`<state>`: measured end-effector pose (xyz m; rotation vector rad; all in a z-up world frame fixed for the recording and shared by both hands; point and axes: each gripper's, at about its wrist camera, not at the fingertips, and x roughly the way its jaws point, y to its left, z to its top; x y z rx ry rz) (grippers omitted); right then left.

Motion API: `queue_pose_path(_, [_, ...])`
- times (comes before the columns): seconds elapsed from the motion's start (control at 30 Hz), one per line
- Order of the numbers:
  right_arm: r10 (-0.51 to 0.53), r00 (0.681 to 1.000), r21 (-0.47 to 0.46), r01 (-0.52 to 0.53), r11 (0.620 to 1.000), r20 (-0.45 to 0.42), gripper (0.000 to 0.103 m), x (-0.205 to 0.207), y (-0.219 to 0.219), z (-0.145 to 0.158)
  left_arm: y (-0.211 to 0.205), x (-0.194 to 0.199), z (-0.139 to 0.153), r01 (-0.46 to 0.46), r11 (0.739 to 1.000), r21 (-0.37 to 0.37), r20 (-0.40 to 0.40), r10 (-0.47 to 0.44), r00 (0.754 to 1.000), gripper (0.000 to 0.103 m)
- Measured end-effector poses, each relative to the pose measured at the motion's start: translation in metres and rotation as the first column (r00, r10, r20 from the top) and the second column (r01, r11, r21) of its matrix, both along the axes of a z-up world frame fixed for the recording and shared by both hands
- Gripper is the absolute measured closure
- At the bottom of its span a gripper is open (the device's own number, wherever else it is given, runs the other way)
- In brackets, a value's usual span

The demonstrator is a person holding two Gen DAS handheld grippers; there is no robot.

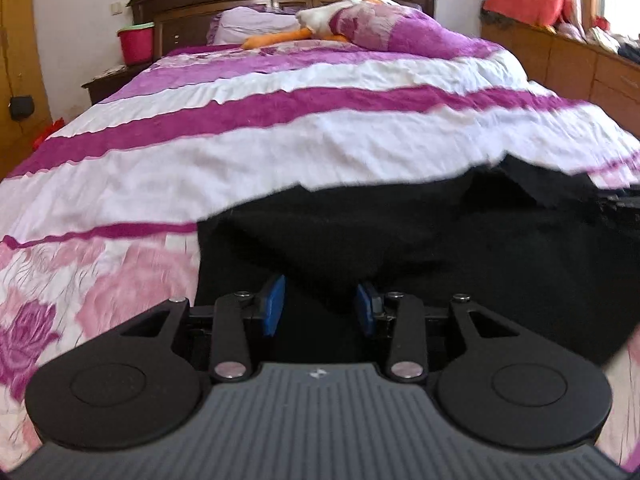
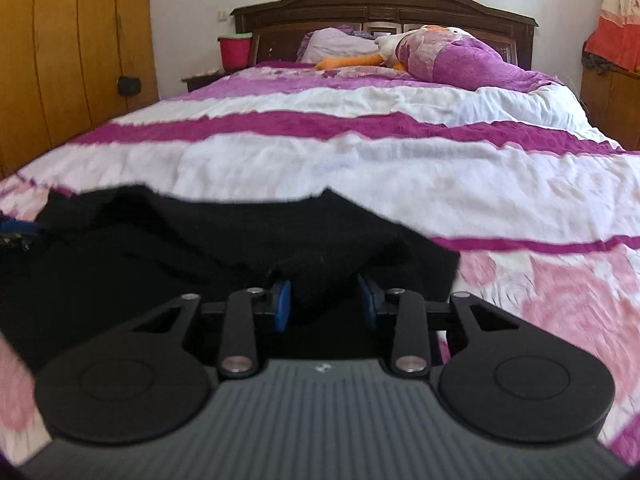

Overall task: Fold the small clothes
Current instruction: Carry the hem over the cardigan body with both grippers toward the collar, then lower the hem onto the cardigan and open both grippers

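Note:
A black garment (image 1: 440, 240) lies on the bed near its foot; it also shows in the right wrist view (image 2: 200, 240). My left gripper (image 1: 322, 300) has its blue pads (image 1: 274, 304) apart, with a fold of the black cloth lying between them. My right gripper (image 2: 326, 296) stands the same way, blue pads (image 2: 282, 300) apart with a bunched black fold between them. The cloth hides both sets of fingertips. The left gripper's blue tip (image 2: 16, 230) shows at the left edge of the right wrist view.
The bed has a quilt with purple and white stripes (image 1: 280, 128) and pink flowers near me. A pillow and a plush toy (image 2: 400, 48) lie by the dark wooden headboard (image 2: 380, 4). A red bucket (image 1: 136, 42) stands on the nightstand. Wooden wardrobe left, cabinets right.

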<state>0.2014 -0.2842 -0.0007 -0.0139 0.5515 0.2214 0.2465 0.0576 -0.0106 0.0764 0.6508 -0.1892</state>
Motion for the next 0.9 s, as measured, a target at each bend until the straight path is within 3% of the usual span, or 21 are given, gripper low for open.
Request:
queue_pose_path(0.27, [-0.151,0.988,0.204,0.151,0.967,-0.016,0.065,0.047,-0.017,0.009,0.017,0.050,0.010,-0.157,0.985,-0.070,0.041,0.160,0.986,0.059])
queue_pose_path(0.53, [-0.205,0.979,0.206,0.202,0.957,-0.009,0.057,0.034,-0.030,0.017,0.036,0.052,0.021,-0.183,0.977,-0.109,0.018,0.186,0.982,0.058])
queue_pose_path(0.63, [-0.194,0.981,0.215,0.194,0.957,-0.021,0.057,0.026,-0.033,0.022,0.043,0.056,0.031,-0.173,0.969,-0.176,-0.022,0.172,0.985,0.058])
queue_pose_path(0.73, [-0.185,0.983,0.234,0.184,0.955,-0.019,0.049,0.019,-0.037,0.032,0.050,0.055,0.044,-0.175,0.960,-0.221,-0.032,0.172,0.985,0.058])
queue_pose_path(0.9, [-0.174,0.985,0.266,0.166,0.950,0.007,0.044,0.006,-0.044,0.053,0.055,0.045,0.063,-0.188,0.959,-0.214,-0.003,0.192,0.981,0.058])
